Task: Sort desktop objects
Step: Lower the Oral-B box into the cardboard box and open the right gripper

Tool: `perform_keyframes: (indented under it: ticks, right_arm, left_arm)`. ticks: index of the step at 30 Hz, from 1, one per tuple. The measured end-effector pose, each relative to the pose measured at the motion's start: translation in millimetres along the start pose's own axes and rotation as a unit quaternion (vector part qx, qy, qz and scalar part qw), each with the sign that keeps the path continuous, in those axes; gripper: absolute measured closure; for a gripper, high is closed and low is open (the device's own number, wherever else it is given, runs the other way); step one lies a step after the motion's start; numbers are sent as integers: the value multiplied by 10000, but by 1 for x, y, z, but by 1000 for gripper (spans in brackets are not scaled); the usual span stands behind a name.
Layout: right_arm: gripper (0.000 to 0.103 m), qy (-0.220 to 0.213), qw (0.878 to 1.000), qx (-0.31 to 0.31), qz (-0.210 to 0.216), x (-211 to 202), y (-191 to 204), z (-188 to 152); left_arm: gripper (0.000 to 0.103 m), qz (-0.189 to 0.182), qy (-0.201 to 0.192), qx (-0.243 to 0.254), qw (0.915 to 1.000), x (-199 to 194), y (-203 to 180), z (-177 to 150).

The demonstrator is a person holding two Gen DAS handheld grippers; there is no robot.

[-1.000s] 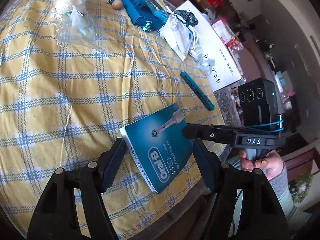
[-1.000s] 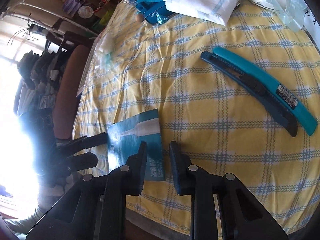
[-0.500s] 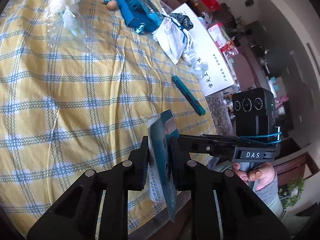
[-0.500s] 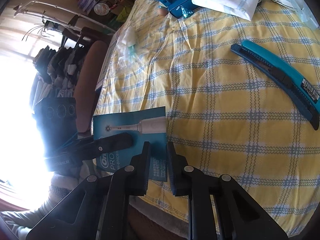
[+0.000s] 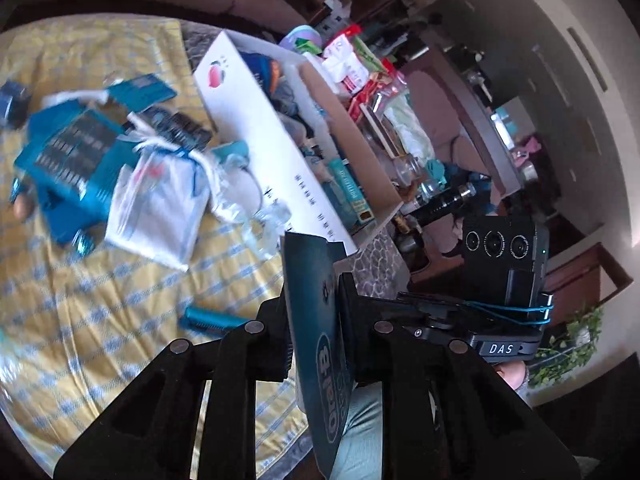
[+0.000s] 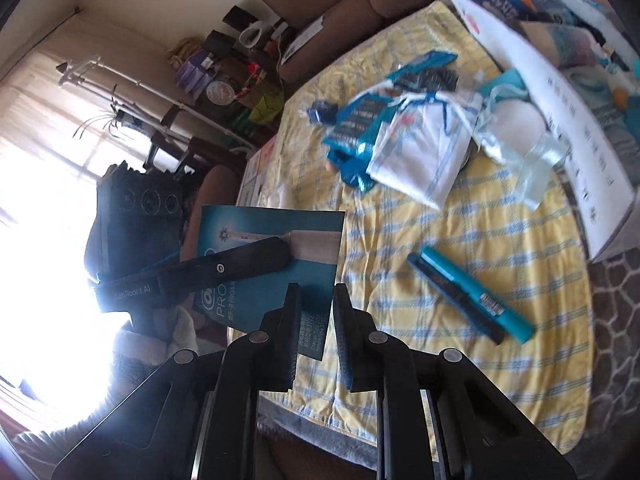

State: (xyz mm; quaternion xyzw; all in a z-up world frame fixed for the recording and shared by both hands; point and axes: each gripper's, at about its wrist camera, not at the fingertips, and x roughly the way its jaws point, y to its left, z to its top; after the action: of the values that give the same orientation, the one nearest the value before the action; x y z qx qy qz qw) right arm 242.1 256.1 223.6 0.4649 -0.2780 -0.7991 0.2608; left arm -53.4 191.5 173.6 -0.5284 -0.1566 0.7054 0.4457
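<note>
Now the left hand-held gripper (image 5: 312, 312) is clamped on a teal booklet (image 5: 316, 320), its jaws having just been closing onto it; the booklet stands edge-on between the pads, lifted clear of the yellow checked cloth (image 5: 100, 312) that covers the surface. From the right wrist view the same booklet (image 6: 276, 232) hangs flat-faced at about ten o'clock from the right hand-held gripper (image 6: 316, 320), with one black finger of the left tool lying across its cover. The right hand-held gripper is closed, and I can see nothing between its pads; the booklet's lower corner sits behind its left finger (image 6: 288, 332).

Further right on the cloth, at about two o'clock from those jaws, lies a teal utility knife (image 6: 472, 292), well apart from the booklet. Beyond it, toward twelve o'clock, is a heap: a blue box (image 6: 352, 128), a white cloth pouch (image 6: 424, 148) partly over it, and crumpled clear plastic (image 6: 536, 160) just beside. At the far right a white cardboard box (image 6: 560, 112) stands open, with assorted packets inside.
</note>
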Motion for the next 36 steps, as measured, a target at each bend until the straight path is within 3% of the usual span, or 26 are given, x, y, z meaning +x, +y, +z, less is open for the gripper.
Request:
perform_keyframes:
  ticks: [6, 12, 18, 22, 24, 27, 30, 36]
  right_arm:
    - [86, -740, 9958, 347, -401, -74, -45, 56]
    - [86, -892, 9893, 796, -838, -99, -111, 82]
    - [86, -306, 9867, 658, -1453, -85, -152, 91]
    - [86, 252, 9870, 439, -1523, -66, -153, 92]
    - [86, 479, 9866, 254, -1539, -58, -146, 90]
    - [86, 464, 9844, 28, -1695, -65, -138, 92]
    - [86, 305, 9722, -219, -2313, -82, -142, 104]
    - [81, 906, 9592, -141, -2676, -71, -176, 117]
  left_arm:
    - [81, 59, 806, 871, 9929, 93, -62, 106]
    - [80, 486, 1635, 1522, 9735, 197, -79, 148]
    - [72, 906, 2185, 1803, 9547, 259, -61, 153]
    - [44, 1238, 2364, 2098, 9406, 273, -61, 153]
    - [43, 1492, 2260, 2216, 9368, 267, -61, 158]
    - [43, 1477, 2022, 2054, 9461, 253, -58, 168]
    - [43, 1319, 1764, 1832, 9581, 234, -54, 175]
    - [41, 871, 1456, 1555, 9732, 198, -46, 162]
